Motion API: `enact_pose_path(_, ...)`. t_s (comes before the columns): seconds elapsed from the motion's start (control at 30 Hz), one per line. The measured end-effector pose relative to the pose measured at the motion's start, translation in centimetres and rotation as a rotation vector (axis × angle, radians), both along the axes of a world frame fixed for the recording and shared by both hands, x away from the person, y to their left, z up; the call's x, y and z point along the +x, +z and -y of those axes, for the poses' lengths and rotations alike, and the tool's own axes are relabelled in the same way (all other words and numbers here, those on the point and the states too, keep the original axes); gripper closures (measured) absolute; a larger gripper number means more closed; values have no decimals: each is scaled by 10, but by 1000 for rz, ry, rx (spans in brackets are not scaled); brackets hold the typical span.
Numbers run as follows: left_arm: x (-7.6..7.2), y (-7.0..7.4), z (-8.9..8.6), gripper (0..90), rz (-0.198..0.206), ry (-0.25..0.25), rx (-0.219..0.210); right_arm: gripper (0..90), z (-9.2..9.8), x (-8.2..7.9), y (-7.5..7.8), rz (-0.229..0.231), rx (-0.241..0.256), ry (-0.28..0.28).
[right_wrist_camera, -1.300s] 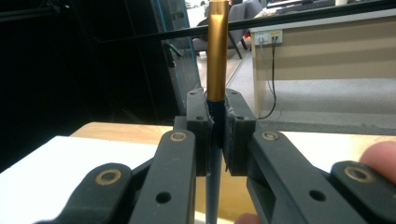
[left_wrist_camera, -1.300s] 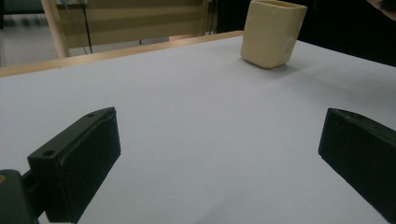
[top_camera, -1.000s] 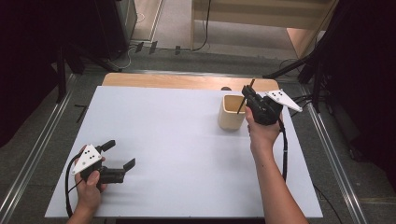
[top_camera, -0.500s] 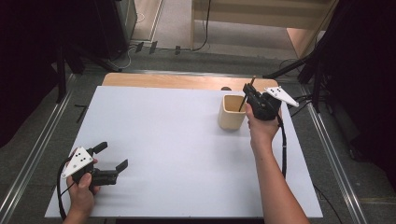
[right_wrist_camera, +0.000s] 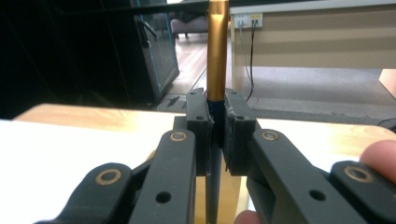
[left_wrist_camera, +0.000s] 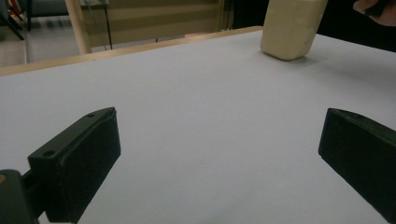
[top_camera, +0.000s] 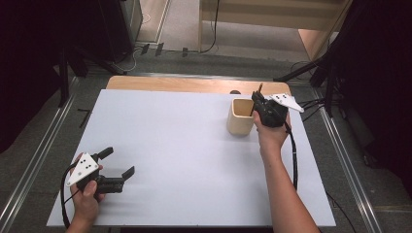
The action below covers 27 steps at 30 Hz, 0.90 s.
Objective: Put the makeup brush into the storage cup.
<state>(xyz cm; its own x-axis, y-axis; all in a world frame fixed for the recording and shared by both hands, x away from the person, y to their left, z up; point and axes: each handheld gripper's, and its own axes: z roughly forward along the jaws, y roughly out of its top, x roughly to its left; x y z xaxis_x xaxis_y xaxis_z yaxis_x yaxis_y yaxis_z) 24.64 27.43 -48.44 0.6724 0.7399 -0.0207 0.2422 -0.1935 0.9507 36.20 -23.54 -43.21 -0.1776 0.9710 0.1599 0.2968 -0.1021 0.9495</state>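
While the right gripper [top_camera: 256,103] pinched the pen [right_wrist_camera: 217,51] above the far-right cup [top_camera: 241,116], insertion remained; the left gripper [top_camera: 115,164] idled near-left, jaws spread.

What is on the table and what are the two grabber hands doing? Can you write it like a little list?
table: white table top with a wooden strip at the far edge
cup: cream cup, upright, far right part of the table
pen: gold and dark pen, upright
right gripper: right gripper shut on the pen, just beside the cup
left gripper: left gripper open, holding nothing, near left part of the table
hands: one hand on each gripper
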Motion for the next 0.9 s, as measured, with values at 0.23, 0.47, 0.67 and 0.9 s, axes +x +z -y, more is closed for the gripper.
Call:
enact_pose_path(0.23, -3, 1, 6, 0, 1, -23, -3, 841, 2, -3, -17, -38, -5, 0)
enact_pose_path(0.47, -3, 1, 7, 0, -5, -27, -5, 840, -3, -5, -30, -66, -30, 17)
enact_pose_path(0.67, -3, 1, 6, 0, -9, -29, -9, 753, -8, -8, -34, -48, -40, 45)
enact_pose_path(0.9, -3, 1, 7, 0, -10, -30, -8, 124, -8, -19, -25, -22, -38, 63)
